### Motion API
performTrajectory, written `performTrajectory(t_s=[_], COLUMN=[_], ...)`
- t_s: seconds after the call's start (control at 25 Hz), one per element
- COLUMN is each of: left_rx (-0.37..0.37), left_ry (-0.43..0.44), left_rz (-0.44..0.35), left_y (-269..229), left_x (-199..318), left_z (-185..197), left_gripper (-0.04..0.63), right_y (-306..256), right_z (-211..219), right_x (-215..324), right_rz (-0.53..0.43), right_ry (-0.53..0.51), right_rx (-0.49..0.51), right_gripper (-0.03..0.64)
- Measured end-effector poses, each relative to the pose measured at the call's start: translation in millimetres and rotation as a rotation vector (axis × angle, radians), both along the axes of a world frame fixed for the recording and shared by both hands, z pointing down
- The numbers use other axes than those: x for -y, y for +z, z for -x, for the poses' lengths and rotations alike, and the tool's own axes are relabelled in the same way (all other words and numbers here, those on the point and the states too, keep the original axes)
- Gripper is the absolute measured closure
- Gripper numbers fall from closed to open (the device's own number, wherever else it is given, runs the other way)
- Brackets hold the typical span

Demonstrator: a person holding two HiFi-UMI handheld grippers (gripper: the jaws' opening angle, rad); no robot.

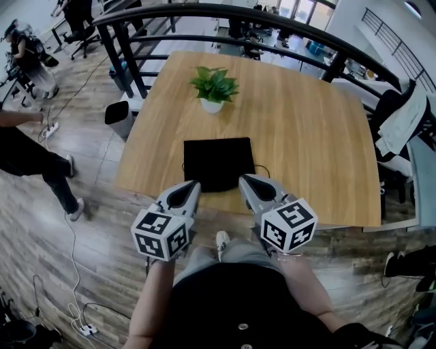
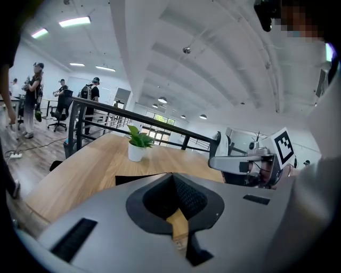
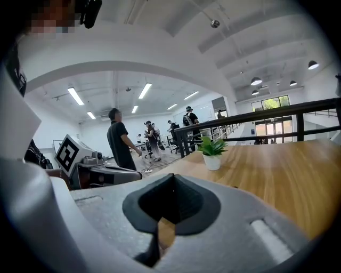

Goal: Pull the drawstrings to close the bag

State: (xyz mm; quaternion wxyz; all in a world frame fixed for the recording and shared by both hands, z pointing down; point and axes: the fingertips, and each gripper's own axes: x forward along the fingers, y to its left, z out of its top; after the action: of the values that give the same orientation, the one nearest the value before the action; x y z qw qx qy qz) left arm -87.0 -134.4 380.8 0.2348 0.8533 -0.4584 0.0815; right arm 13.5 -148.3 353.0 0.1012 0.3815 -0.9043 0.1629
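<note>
An open office floor with a dark railing [image 1: 204,10] lies beyond a wooden table [image 1: 306,136]. A person stands off the table's 9 o'clock side.

Going left to right, the left gripper [image 1: 193,185] hangs at the bag's 7 o'clock, just short of the table's near edge. Its jaws are pressed fully together and nothing is between them. The black bag [image 1: 218,160] lies flat toward the table's 6 o'clock edge, with a potted plant [image 1: 213,87] well apart at its 12 o'clock. A thin dark cord [image 1: 263,168], probably a drawstring, loops out at the bag's 3 o'clock side. Something similar may show at its 9 o'clock side, but it is too small to be sure. The right gripper [image 1: 244,178] sits at the bag's 5 o'clock, its jaws likewise closed tight on nothing.

By this evidence the pull has not begun: neither tong has a cord, and both tips are near the bag without clearly touching it. Whether the mouth is gathered at all cannot be made out. Everything is probably left to do: open the jaws, catch a cord on each side, and draw them apart.
</note>
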Motion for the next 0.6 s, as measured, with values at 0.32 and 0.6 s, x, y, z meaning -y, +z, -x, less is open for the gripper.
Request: performTrajectory(t_s=[0.32, 0.6], left_rx=[-0.004, -0.004], left_ry=[0.003, 0.005], left_rz=[0.01, 0.014], left_y=[1.8, 4.4], left_x=[-0.3, -1.0], left_z=[1.4, 1.0], left_gripper=[0.58, 0.58], right_y=[1.6, 3.7], right_z=[0.0, -1.1], right_x=[-0.3, -3.1], right_rz=[0.009, 0.011], right_ry=[0.002, 0.001], right_rx=[-0.002, 0.01], right_gripper=[0.618, 0.62])
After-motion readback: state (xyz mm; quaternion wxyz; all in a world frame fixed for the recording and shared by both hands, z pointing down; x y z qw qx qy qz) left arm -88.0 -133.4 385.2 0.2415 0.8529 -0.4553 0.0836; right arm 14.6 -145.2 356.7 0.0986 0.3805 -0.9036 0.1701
